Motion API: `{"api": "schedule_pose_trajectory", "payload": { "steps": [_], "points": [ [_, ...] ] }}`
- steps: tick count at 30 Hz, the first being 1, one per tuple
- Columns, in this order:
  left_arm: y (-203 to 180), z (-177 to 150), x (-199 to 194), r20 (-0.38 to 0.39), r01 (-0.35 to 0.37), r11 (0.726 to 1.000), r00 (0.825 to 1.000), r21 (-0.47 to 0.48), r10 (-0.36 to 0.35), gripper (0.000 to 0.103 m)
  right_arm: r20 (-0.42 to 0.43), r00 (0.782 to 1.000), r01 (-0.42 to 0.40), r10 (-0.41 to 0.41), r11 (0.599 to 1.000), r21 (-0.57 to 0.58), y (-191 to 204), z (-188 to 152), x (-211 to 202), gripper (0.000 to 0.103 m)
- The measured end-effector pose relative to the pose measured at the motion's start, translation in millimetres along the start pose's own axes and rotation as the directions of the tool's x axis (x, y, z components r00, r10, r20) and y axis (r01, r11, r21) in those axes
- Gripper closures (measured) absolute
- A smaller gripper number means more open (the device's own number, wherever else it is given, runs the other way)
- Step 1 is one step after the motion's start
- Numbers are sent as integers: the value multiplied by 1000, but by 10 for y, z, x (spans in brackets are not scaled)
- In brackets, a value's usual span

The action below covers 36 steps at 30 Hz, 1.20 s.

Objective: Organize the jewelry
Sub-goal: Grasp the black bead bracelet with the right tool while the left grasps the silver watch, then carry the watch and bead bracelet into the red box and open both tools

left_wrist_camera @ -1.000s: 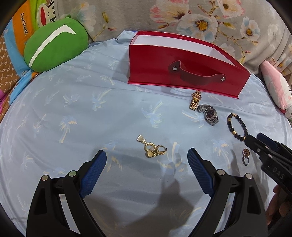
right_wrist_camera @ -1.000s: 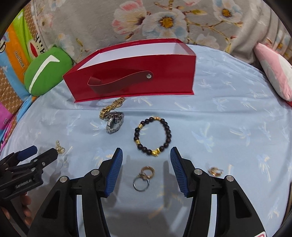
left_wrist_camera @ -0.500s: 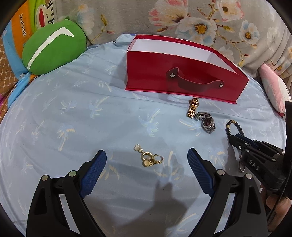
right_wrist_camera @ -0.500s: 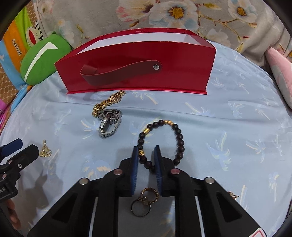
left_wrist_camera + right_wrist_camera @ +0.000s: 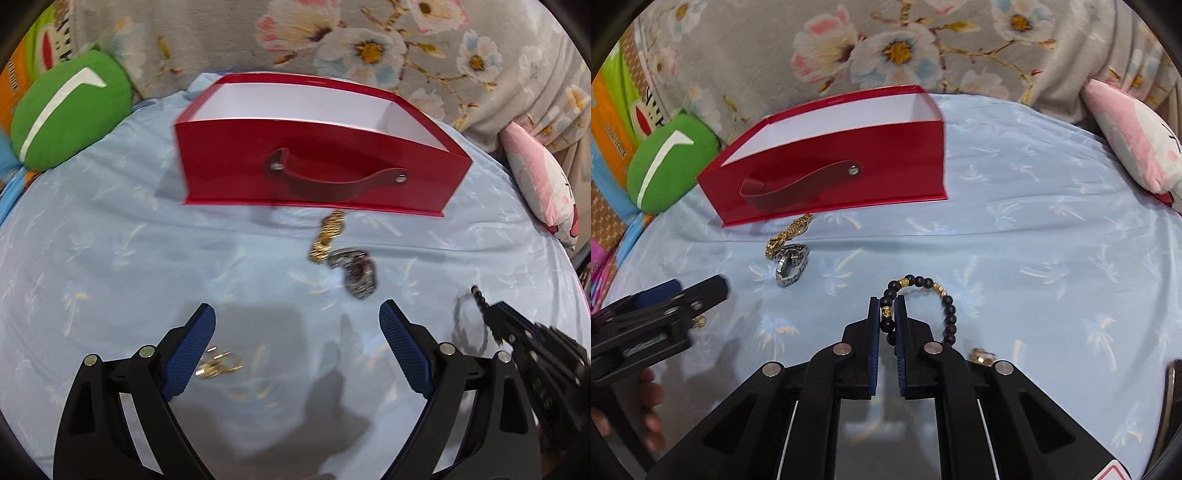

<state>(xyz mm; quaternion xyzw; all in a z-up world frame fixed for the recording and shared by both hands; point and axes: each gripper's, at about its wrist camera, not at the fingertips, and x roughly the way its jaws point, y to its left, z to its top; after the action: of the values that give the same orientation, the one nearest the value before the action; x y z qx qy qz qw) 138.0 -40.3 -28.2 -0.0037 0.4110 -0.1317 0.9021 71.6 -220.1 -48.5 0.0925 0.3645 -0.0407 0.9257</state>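
My right gripper (image 5: 887, 312) is shut on the black and gold bead bracelet (image 5: 936, 291), which it holds lifted above the blue sheet; it shows blurred at the right of the left wrist view (image 5: 480, 306). My left gripper (image 5: 295, 332) is open and empty above the sheet. A red open box (image 5: 317, 177) with a strap handle stands at the back (image 5: 831, 173). A gold chain (image 5: 790, 232) and a silver watch (image 5: 790, 264) lie in front of it. Gold earrings (image 5: 218, 363) lie by my left finger.
A green cushion (image 5: 70, 110) lies at the back left and a pink plush (image 5: 1134, 136) at the right. A floral cloth (image 5: 897, 48) hangs behind the box. A small gold ring (image 5: 982, 356) lies right of my right gripper.
My right gripper shut on the bead bracelet and raised it off the sheet. My left gripper moved right and forward; the earrings now lie at its left finger.
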Motion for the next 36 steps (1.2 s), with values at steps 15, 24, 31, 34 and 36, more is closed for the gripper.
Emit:
{"api": "schedule_pose_trajectory", "payload": {
  "steps": [15,24,31,34,36],
  "points": [
    [-495,160,591,-69,-4,998,998,56,8,72,8,1000,-23,23,997,74,-266,-35,-180,96],
    [-315,115,410,-78,74,997,994,-3,-74,87,30,999,-39,37,997,72,-236,-12,-275,96],
    [-110,64,-16,-17,95,996,995,2,-95,87,73,996,-53,49,997,57,-163,96,-460,96],
    [2,120,-210,16,93,996,996,3,-93,87,101,993,-58,53,997,42,-121,185,-552,96],
    [81,191,-352,47,84,996,995,6,-85,87,117,991,-64,60,998,29,-88,273,-596,96]
  ]
}}
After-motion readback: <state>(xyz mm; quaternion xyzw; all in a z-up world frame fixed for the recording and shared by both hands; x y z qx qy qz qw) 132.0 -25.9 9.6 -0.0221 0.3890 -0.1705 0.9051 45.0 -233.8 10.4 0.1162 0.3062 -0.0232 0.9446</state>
